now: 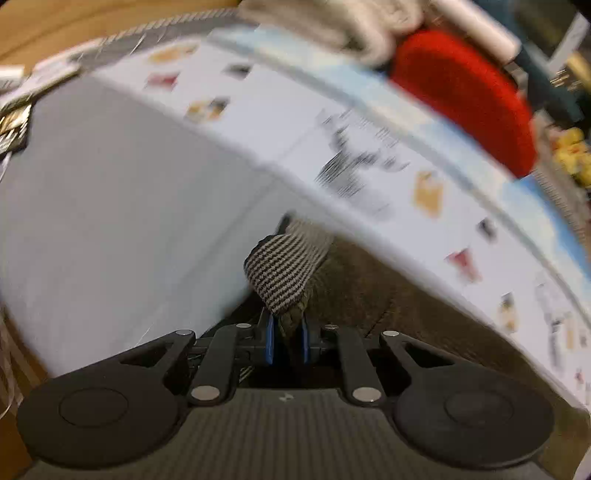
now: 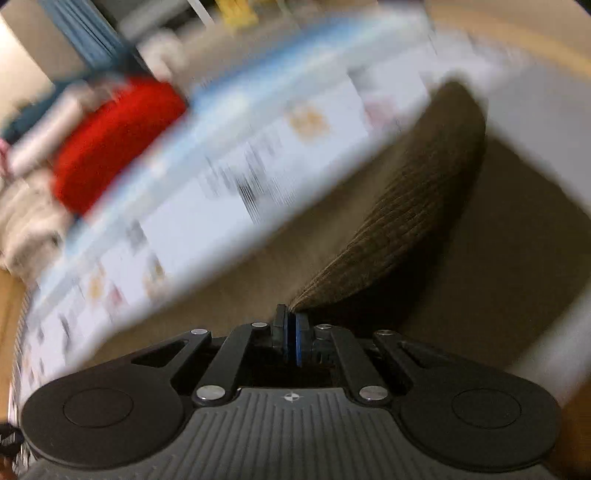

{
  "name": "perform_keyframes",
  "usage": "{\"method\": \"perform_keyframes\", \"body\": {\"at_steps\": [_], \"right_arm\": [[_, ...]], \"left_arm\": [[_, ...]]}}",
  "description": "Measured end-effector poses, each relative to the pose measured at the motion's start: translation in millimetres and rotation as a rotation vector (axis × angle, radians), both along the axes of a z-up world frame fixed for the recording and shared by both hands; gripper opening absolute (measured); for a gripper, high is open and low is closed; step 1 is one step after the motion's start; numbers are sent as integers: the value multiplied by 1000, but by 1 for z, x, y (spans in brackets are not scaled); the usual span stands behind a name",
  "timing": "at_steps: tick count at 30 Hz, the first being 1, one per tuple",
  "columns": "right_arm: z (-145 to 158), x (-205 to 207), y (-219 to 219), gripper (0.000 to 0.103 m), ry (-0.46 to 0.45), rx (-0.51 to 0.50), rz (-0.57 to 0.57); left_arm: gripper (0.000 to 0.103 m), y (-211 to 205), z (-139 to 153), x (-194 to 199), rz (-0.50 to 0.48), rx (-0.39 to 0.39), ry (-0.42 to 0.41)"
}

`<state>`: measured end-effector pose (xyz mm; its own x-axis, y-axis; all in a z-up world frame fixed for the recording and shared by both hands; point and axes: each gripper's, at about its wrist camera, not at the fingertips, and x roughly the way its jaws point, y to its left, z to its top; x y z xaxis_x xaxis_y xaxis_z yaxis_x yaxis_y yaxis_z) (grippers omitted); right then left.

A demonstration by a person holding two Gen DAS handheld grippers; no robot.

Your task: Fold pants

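Brown corduroy pants (image 1: 388, 295) hang from my left gripper (image 1: 288, 332), which is shut on a bunched edge with a striped inner lining (image 1: 284, 269) showing. In the right wrist view the same pants (image 2: 406, 221) stretch away from my right gripper (image 2: 291, 332), which is shut on a thin edge of the fabric. Both views are blurred by motion. The pants are lifted above a white surface (image 1: 110, 206).
A white printed sheet with small pictures (image 1: 332, 122) covers the table (image 2: 221, 173). A red cloth (image 1: 469, 96), also in the right wrist view (image 2: 110, 140), and a pale garment (image 1: 332, 22) lie beyond it. Yellow objects (image 1: 572, 155) sit far right.
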<state>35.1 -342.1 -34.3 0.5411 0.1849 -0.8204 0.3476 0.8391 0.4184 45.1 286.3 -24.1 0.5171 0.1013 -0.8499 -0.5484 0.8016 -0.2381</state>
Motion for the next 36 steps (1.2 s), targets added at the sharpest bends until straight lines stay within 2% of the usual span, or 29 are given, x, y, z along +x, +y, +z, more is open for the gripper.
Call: {"method": "perform_keyframes", "body": {"at_steps": [2,3,7,9,12,14,17,19,22,27,30,31,33,34,35,36], "right_arm": [[-17,-10,-14,7,99,33,-11],[-13,-13,-23,8,90,12,-32],[24,-21,-89,10,-71,-85,-192],[28,-23,-121,10,-96,-116,-263],[15,-21,-162,11,-42,-160,-348],[-4,-14,-176,11,24,-127,-352],[-19,6,-177,13,53,-80,-313],[-22,15,-171,13,51,-117,-272],[-32,37,-167,13,81,-173,-214],[-33,61,-150,13,62,-236,-171],[-35,75,-138,13,93,-302,-166],[-31,77,-137,13,80,-276,-197],[-18,80,-132,12,-28,-192,-221],[-1,81,-125,12,-164,-148,-192],[19,80,-113,12,-332,-152,-113],[31,78,-104,12,-441,-183,-58]], "left_arm": [[17,1,-11,5,6,-18,78],[19,-2,-14,9,5,-8,110],[22,-9,-15,15,-6,37,141],[23,-9,-15,16,-2,37,148],[24,-6,-20,17,13,17,164],[25,-4,-24,17,21,8,175],[28,-8,-27,21,17,23,189],[32,-12,-29,25,4,39,200],[33,-16,-30,28,-13,64,211],[33,-14,-31,29,-17,58,211],[33,-13,-32,30,-22,53,215],[34,-13,-32,31,-21,53,217],[34,-13,-33,32,-24,52,219],[34,-13,-33,33,-24,53,221],[34,-13,-34,34,-27,54,222],[34,-13,-34,35,-29,55,224]]}}
